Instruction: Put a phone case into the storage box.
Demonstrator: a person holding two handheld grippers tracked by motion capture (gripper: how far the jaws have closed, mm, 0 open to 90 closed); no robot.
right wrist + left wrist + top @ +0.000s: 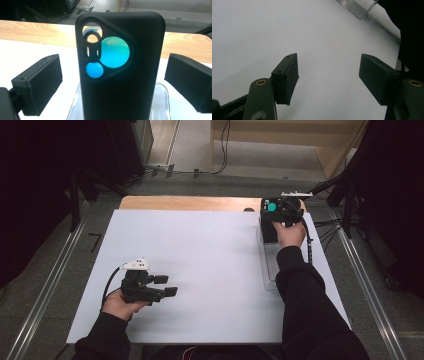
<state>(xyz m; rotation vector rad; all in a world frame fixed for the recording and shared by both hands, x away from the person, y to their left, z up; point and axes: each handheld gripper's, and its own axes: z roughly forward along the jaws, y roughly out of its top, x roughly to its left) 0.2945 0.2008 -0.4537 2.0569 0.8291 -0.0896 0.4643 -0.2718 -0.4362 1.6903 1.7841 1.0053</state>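
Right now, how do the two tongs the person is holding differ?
The left tongs sit low at the near left of the white table, with nothing between the jaws; the right tongs are at the far right, with a black phone case standing between the jaws. The left tongs point sideways across the table, while the right tongs face the case over a clear tray. Both stand open, with black jaws.

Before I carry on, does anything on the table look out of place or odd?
One thing: the black phone case stands upright over the clear tray between the open right gripper, pads apart from it, so it could tip. The left gripper is open on the white table.
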